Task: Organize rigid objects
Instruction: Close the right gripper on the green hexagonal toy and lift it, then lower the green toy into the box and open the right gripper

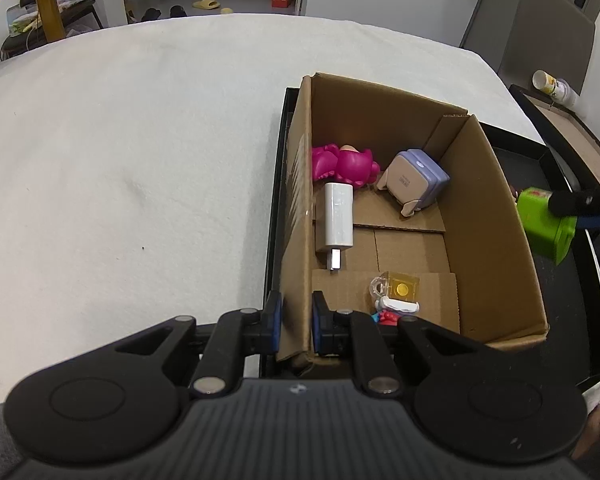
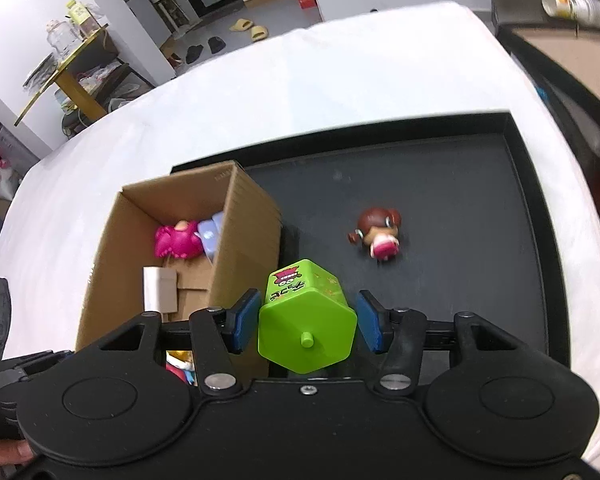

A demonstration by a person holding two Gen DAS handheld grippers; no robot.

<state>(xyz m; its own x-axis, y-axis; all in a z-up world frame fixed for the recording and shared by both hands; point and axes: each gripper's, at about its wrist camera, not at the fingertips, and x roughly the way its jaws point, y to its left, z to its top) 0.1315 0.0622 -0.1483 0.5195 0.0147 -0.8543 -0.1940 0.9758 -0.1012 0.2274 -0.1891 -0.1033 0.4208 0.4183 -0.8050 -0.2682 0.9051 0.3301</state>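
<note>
White bedsheet underneath — my left gripper (image 1: pixel 296 320) pinches the cardboard box (image 1: pixel 496 216) wall, right gripper (image 2: pixel 306 322) clamps the green toy (image 2: pixel 306 320); it might clip the rim.

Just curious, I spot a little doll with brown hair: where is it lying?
The doll lies alone on the black tray, right of the cardboard box in the right wrist view.
</note>
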